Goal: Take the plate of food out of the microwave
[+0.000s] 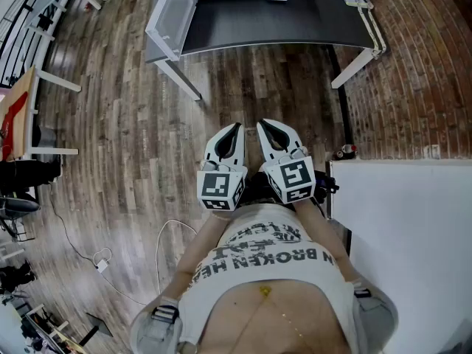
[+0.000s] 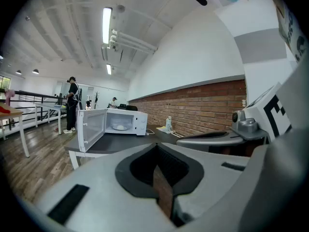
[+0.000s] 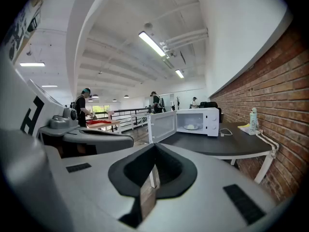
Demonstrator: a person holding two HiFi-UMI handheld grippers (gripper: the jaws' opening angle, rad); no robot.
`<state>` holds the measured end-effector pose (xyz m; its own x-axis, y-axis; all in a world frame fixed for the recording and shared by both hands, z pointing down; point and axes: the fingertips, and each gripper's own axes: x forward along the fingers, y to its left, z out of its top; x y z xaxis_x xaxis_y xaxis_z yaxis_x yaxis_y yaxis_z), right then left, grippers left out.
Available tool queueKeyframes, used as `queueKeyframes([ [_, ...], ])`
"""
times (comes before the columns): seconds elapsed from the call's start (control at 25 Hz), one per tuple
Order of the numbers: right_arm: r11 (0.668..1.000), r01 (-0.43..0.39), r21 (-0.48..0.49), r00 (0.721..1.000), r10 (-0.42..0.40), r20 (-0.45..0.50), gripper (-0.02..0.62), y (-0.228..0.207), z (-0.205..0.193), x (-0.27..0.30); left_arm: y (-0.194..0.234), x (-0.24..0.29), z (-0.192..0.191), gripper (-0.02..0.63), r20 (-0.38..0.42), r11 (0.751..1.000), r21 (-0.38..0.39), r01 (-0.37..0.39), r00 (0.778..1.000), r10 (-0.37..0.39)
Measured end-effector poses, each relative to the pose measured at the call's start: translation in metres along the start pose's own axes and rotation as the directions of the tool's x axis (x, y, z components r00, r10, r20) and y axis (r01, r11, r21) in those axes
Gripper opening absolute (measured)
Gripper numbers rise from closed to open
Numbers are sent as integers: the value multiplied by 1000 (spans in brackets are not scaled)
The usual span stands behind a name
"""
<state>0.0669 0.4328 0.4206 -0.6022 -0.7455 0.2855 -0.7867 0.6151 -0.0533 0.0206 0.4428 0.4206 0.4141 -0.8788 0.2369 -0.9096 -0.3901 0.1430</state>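
Both grippers are held close in against the person's torso (image 1: pixel 265 271). The left gripper (image 1: pixel 234 131) and right gripper (image 1: pixel 262 127) sit side by side, just beside each other, pointing forward and slightly downward over the wooden floor (image 1: pixel 125 124). Left gripper: jaws fully together, tips meeting, nothing held. Right gripper: jaws likewise together at the tips, empty. The microwave (image 2: pixel 126 121) stands on a dark table (image 1: pixel 280 24) at 12 o'clock from the grippers, well apart from them, its door (image 1: pixel 171 13) swung open toward 9 o'clock. The plate (image 3: pixel 191 127) sits inside the cavity bearing a pale mound, probably the food, though it is too small to identify. From the left gripper's jaws the plate lies at 11 o'clock; from the right gripper's, at 1 o'clock.
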Motion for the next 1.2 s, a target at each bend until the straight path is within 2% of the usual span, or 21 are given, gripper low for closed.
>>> queueKeyframes([
  [0.32, 993, 0, 119, 1000, -3, 23, 9, -16, -6, -5, 0, 0, -3, 6, 11, 999, -39, -14, 1000, 14],
  [0.48, 996, 14, 83, 1000, -16, 24, 9, -24, -6, -3, 0, 2, -5, 6, 3, 999, -46, -23, 1000, 23],
  [0.64, 997, -7, 82, 1000, 4, 28, 9, -25, -4, 8, 6, 6, -5, 6, 1, 997, -61, -41, 999, 41],
  [0.76, 999, -14, 50, 1000, 12, 29, 9, -24, 2, 23, 18, 13, 0, 6, 5, 997, -64, -48, 999, 48],
  [0.88, 998, -19, 63, 999, 17, 33, 9, -26, 10, 44, 35, 27, 7, 6, 7, 997, -61, -44, 999, 44],
  [1.2, 998, 38, 51, 999, -39, 25, 9, -57, 33, 116, 89, 95, 34, 6, 19, 998, -50, 34, 999, -33],
])
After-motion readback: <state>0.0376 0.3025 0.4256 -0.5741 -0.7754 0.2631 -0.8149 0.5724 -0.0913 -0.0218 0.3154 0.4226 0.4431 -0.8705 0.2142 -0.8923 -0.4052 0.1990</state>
